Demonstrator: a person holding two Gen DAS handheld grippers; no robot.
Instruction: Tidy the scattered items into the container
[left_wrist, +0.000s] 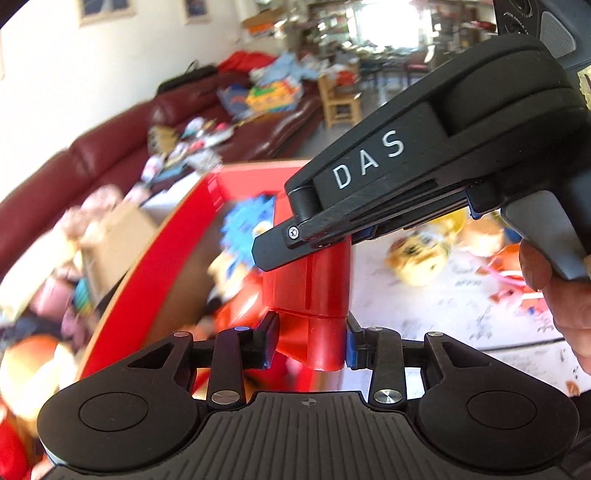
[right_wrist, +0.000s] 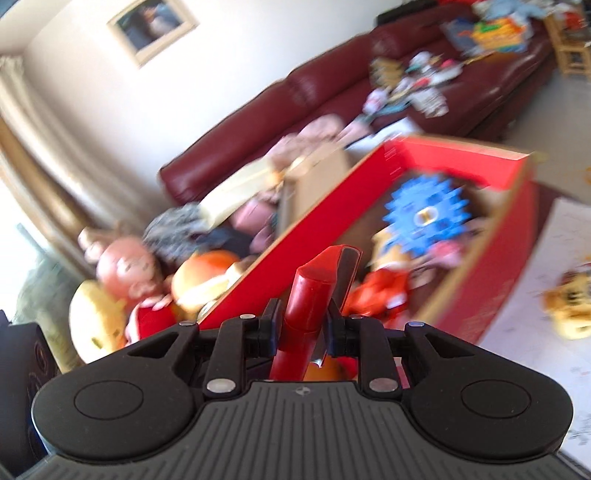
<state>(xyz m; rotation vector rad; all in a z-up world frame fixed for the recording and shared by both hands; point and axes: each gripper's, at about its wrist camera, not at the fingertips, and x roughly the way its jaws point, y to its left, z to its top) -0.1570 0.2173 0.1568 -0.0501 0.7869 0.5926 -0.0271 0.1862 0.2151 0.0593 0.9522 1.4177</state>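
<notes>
A red plastic toy piece (left_wrist: 314, 295) with a round post sits between the pads of my left gripper (left_wrist: 312, 341), which is shut on it. My right gripper (left_wrist: 295, 251) comes in from the upper right and clamps the same piece higher up. In the right wrist view the red piece (right_wrist: 306, 299) stands up between the pads of the right gripper (right_wrist: 303, 328). Just beyond lies the red cardboard box (right_wrist: 295, 229) (left_wrist: 147, 277), which holds a blue spiky toy (right_wrist: 424, 214) and an orange-red toy (right_wrist: 384, 291). A yellow plush toy (left_wrist: 417, 258) (right_wrist: 570, 306) lies on the white mat.
A dark red sofa (right_wrist: 258, 129) strewn with toys runs behind the box. Plush dolls (right_wrist: 125, 273) and a brown carton (right_wrist: 317, 177) crowd the box's left side. More toys (left_wrist: 517, 273) lie on the white mat (left_wrist: 443, 314). A person's hand (left_wrist: 554, 295) holds the right gripper.
</notes>
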